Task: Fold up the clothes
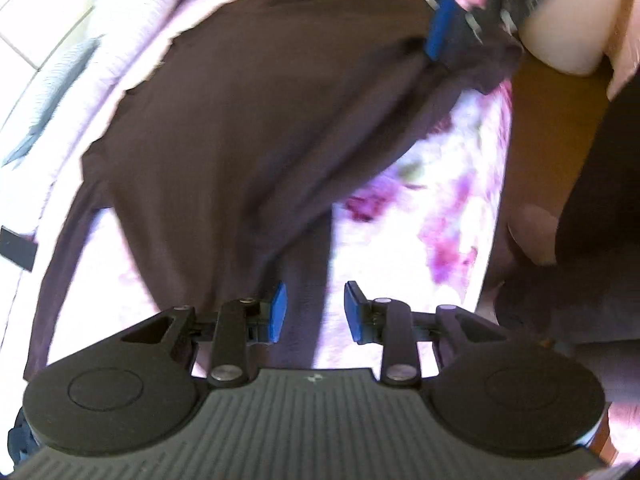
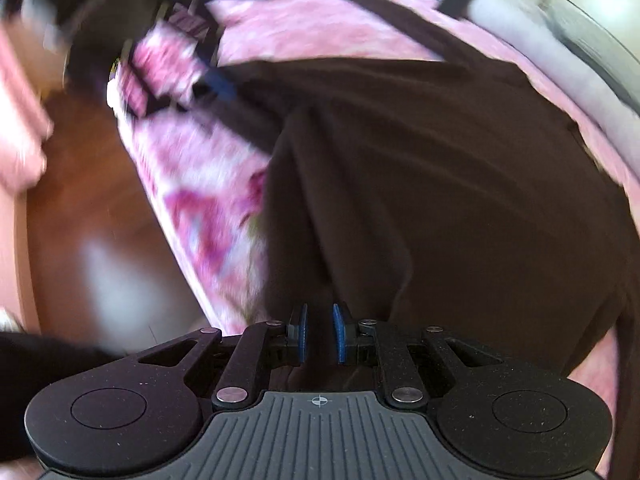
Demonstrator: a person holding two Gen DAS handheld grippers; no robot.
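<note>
A dark brown long-sleeved garment [image 1: 224, 128] lies spread on a bed with a pink floral cover [image 1: 432, 200]. My left gripper [image 1: 316, 312] is open, its blue pads either side of a strip of the brown cloth. My right gripper [image 2: 320, 334] is shut on a fold of the garment [image 2: 440, 184], the cloth pulled up between its blue pads. The right gripper also shows in the left wrist view [image 1: 444, 28] at the garment's far corner. The left gripper shows blurred in the right wrist view [image 2: 216, 80] at the far edge of the cloth.
The bed's edge runs beside a brown wooden floor [image 1: 556, 136], also seen in the right wrist view [image 2: 88, 184]. A white cylindrical object [image 1: 568, 28] stands on the floor. A pale striped blanket [image 1: 120, 32] lies along the far side of the bed.
</note>
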